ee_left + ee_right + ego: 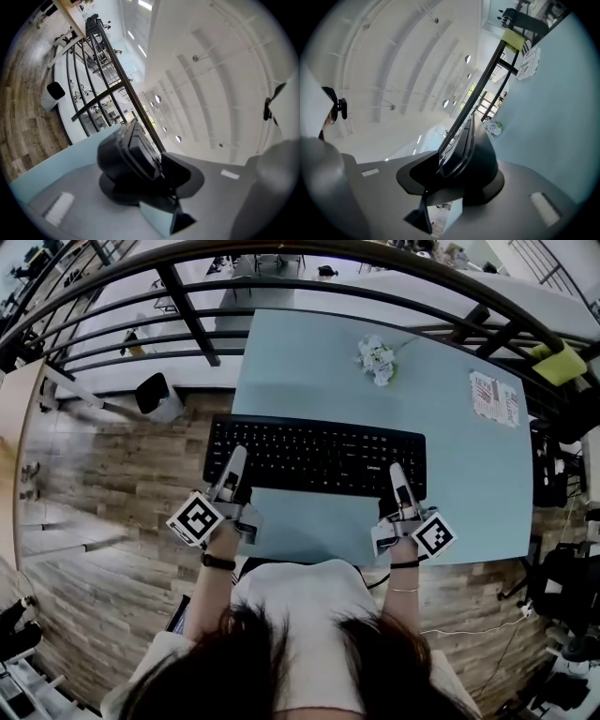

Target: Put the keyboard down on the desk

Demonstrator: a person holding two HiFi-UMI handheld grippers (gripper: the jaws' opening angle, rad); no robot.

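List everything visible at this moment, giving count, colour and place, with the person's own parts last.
keyboard: one, black, across the desk's near half, left end past the desk edge
desk: one, light blue, centre
flower-like bunch: one, white, far part of the desk
printed sheet: one, white with red print, desk's right side
railing: one, black, beyond the desk
pad: one, yellow-green, by the railing, far right
floor: brown wood, left
left gripper: grey, clamped on the keyboard's near-left edge
right gripper: grey, clamped on its near-right edge
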